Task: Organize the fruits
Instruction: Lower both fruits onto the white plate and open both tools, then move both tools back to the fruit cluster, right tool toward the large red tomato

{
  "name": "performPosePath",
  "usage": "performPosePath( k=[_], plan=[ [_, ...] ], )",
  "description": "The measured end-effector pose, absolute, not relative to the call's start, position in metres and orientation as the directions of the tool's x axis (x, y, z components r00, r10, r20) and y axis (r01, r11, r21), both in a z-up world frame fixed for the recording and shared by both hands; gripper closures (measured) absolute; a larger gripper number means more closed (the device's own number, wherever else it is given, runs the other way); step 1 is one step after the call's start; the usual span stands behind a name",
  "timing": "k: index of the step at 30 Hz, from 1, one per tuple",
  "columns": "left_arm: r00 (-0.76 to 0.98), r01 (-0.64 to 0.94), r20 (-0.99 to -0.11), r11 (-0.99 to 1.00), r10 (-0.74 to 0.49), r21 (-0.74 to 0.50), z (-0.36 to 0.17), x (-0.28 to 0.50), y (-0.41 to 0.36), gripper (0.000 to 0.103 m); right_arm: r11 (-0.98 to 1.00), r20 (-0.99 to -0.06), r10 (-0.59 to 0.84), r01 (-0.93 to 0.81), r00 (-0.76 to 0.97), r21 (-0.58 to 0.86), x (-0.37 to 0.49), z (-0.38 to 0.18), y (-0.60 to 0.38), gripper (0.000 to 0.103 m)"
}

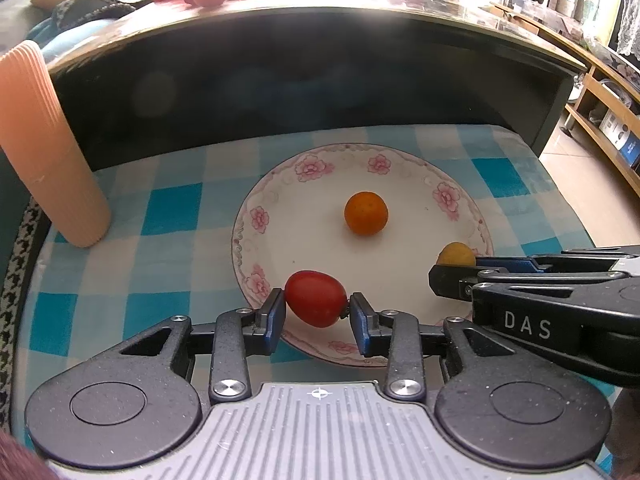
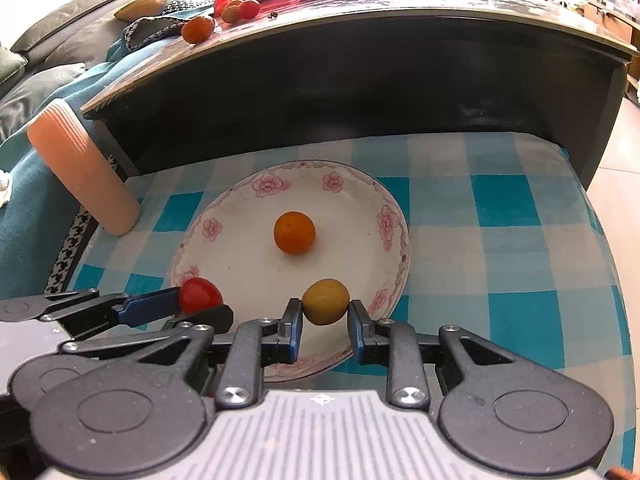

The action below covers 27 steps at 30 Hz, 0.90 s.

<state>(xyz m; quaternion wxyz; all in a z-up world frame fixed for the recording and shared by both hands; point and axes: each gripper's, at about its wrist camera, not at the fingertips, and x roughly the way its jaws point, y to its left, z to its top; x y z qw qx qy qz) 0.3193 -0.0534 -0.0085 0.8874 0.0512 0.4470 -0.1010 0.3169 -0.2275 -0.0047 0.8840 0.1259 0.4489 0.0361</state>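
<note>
My left gripper (image 1: 317, 307) pinches the red tomato (image 1: 315, 298) over the plate (image 1: 280, 240), at its 7 o'clock rim. My right gripper (image 2: 325, 314) pinches the yellow fruit (image 2: 325, 301); the orange fruit (image 2: 294, 233) sits mid-plate.

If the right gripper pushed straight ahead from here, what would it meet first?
The right gripper, shut on a yellow fruit, points down at the plate. It would likely press onto the plate's bare surface before reaching the orange fruit; depth is unclear.

Plate (image 2: 390, 216) far half free – dark table edge (image 2: 360, 20) overhangs behind, pink cylinder (image 2: 86, 168) left
</note>
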Motion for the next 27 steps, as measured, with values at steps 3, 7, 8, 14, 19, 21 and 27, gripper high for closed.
performPosePath(
  k=[3,7,8,14,19,21,27],
  plan=[
    [0.584,0.221,-0.802,0.975,-0.124,0.011,-0.008,0.319,-0.054,0.059,0.965,-0.785,0.179,0.052,0.593,0.258,0.317,-0.005,-0.228,0.063],
    [0.588,0.203,-0.801,0.979,-0.113,0.011,-0.005,0.319,-0.051,0.052,0.962,-0.782,0.181,0.057,0.596,0.265,0.317,-0.005,-0.228,0.063],
    [0.587,0.199,-0.801,0.980,-0.117,0.003,-0.005,0.320,-0.049,0.052,0.961,-0.782,0.183,0.059,0.596,0.270,0.318,-0.005,-0.229,0.063],
    [0.593,0.185,-0.796,0.983,-0.121,-0.012,-0.001,0.320,-0.045,0.050,0.955,-0.773,0.194,0.063,0.604,0.289,0.318,-0.002,-0.229,0.063],
    [0.602,0.178,-0.788,0.984,-0.125,-0.020,0.003,0.318,-0.043,0.045,0.953,-0.769,0.194,0.067,0.610,0.294,0.319,-0.001,-0.230,0.062],
    [0.606,0.178,-0.785,0.984,-0.127,-0.022,0.004,0.317,-0.042,0.043,0.956,-0.770,0.187,0.069,0.610,0.287,0.318,-0.001,-0.230,0.062],
    [0.612,0.182,-0.781,0.983,-0.124,-0.014,0.008,0.315,-0.042,0.041,0.962,-0.773,0.170,0.068,0.611,0.265,0.315,0.002,-0.227,0.062]
  ],
)
